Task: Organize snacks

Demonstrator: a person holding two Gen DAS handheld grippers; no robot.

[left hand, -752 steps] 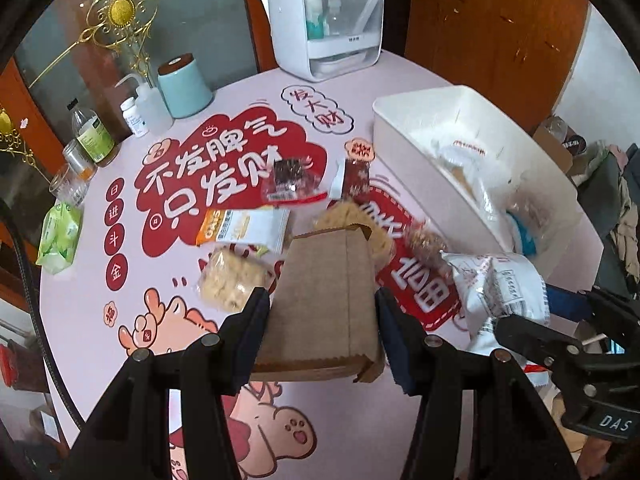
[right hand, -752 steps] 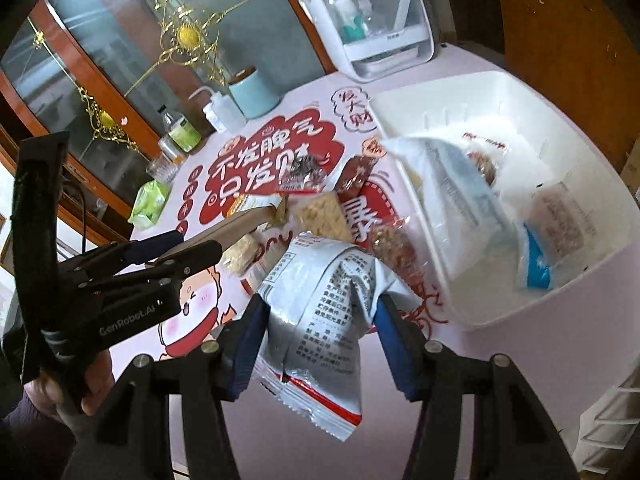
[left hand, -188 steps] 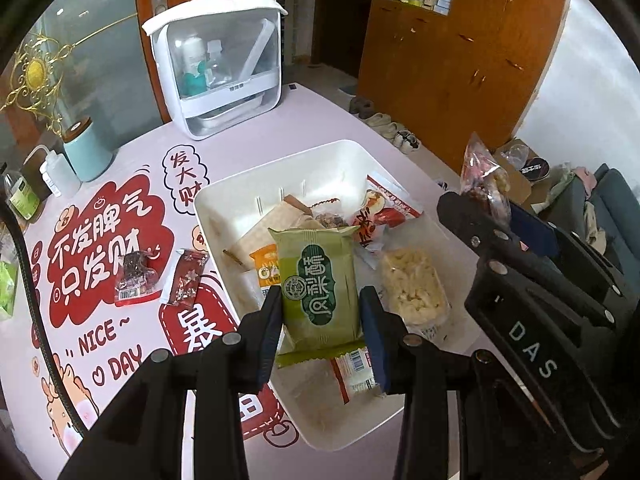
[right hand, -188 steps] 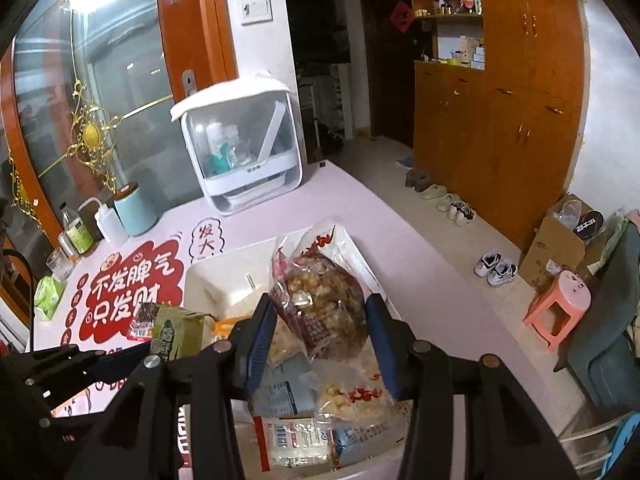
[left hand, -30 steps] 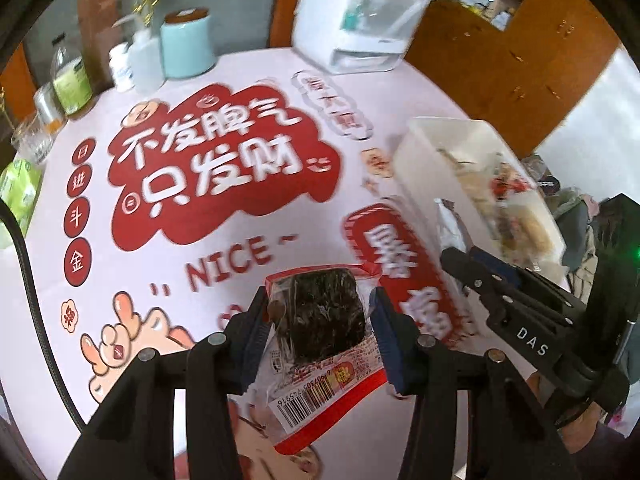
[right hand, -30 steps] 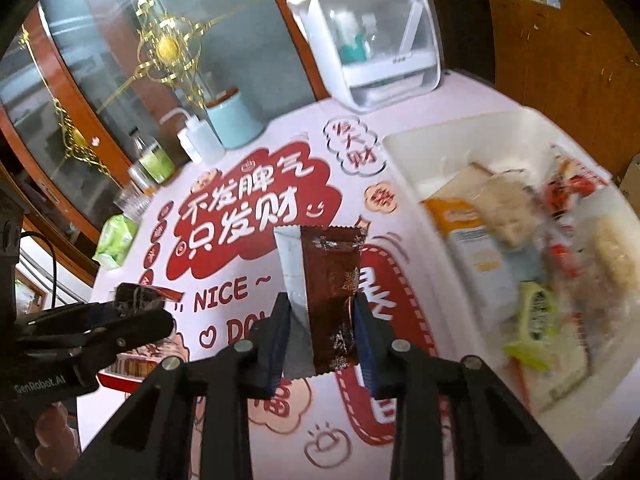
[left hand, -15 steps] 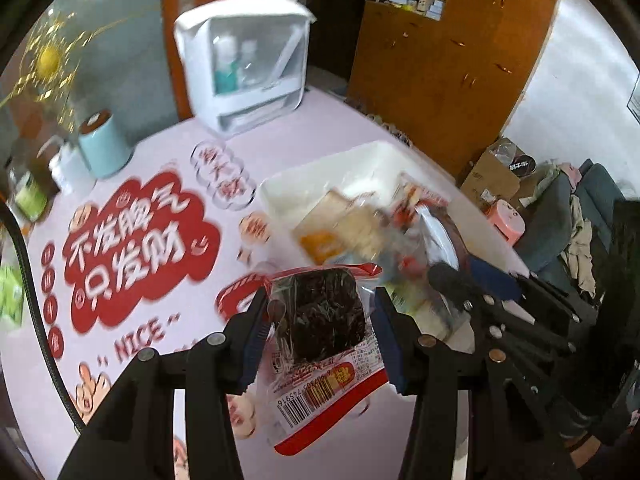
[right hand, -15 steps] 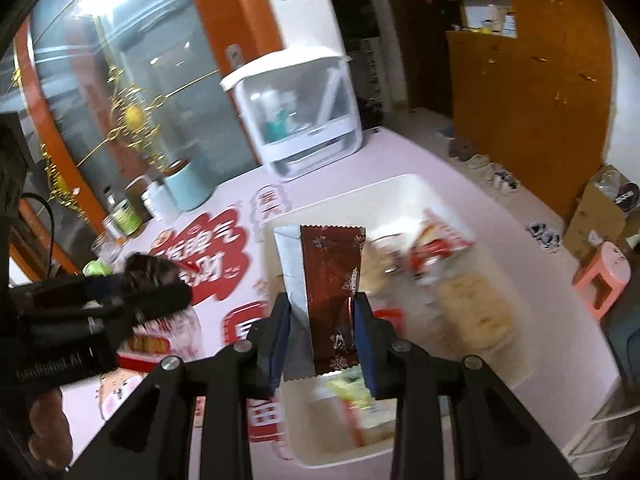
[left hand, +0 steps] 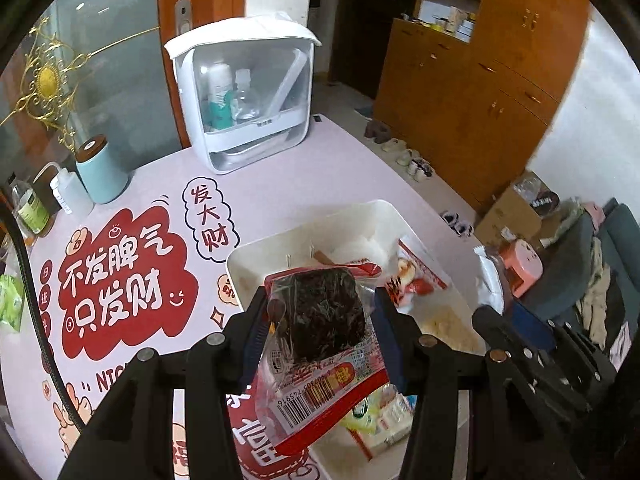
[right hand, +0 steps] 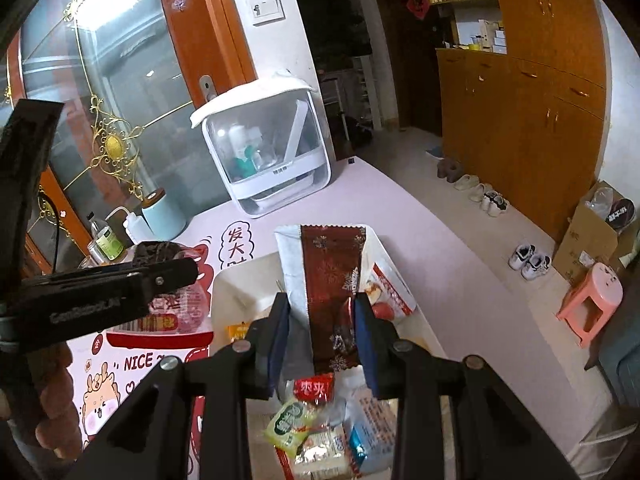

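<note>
Pink printed table (left hand: 344, 168) bears a white bin (left hand: 256, 256) and cabinet (left hand: 244, 92); wooden cupboards (right hand: 540, 120) behind; left gripper (left hand: 320, 320) pinches a dark cake (left hand: 324, 312); right gripper (right hand: 322, 320) pinches a maroon packet (right hand: 332, 280).

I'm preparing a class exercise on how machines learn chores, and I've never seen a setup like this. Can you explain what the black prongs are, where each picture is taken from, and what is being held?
No robot here: a person holds a two-finger gripper in each hand, with a camera on each looking along its fingers.

In the left wrist view, the left gripper is shut on a clear packet with a dark cake.

In the right wrist view, the right gripper is shut on a brown snowflake-printed wrapper.

Both are held above a white bin already holding several snacks, on a pink table printed with red cartoons. A white lidded box and a blue canister stand at the back.
</note>
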